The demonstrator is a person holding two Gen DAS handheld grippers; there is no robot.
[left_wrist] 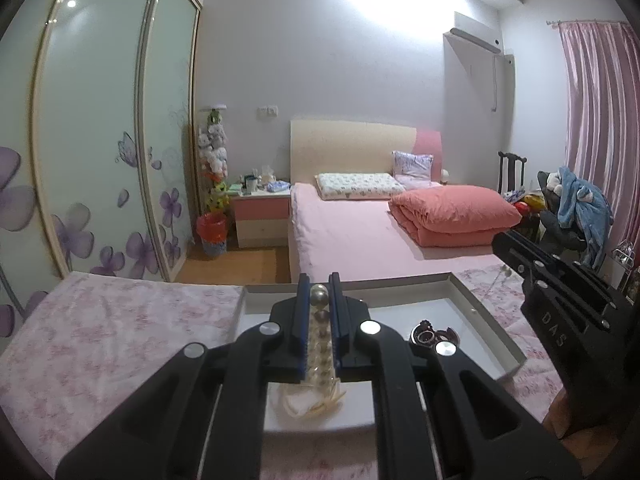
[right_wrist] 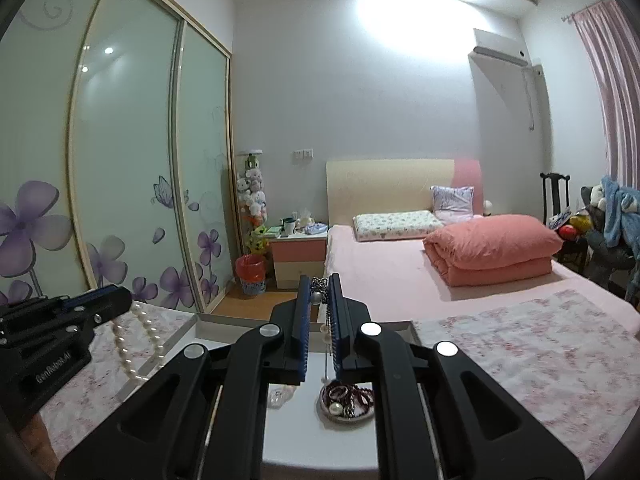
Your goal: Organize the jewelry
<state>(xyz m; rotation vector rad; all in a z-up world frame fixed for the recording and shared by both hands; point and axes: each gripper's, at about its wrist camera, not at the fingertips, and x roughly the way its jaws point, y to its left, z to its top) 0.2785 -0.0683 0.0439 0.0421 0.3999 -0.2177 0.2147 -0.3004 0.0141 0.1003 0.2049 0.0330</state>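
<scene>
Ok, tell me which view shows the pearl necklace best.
Right wrist view: the pearl necklace hangs in a full loop from the left gripper. Left wrist view shows only a foreshortened column of pearls between its fingers.

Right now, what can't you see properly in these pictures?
- Pearl necklace: left view, its lower loop hides behind the left gripper.
- Chain: right view, too thin to follow past the right gripper.
- Dish: both views, gripper arms cover part; the pieces inside are too small to tell.
</scene>
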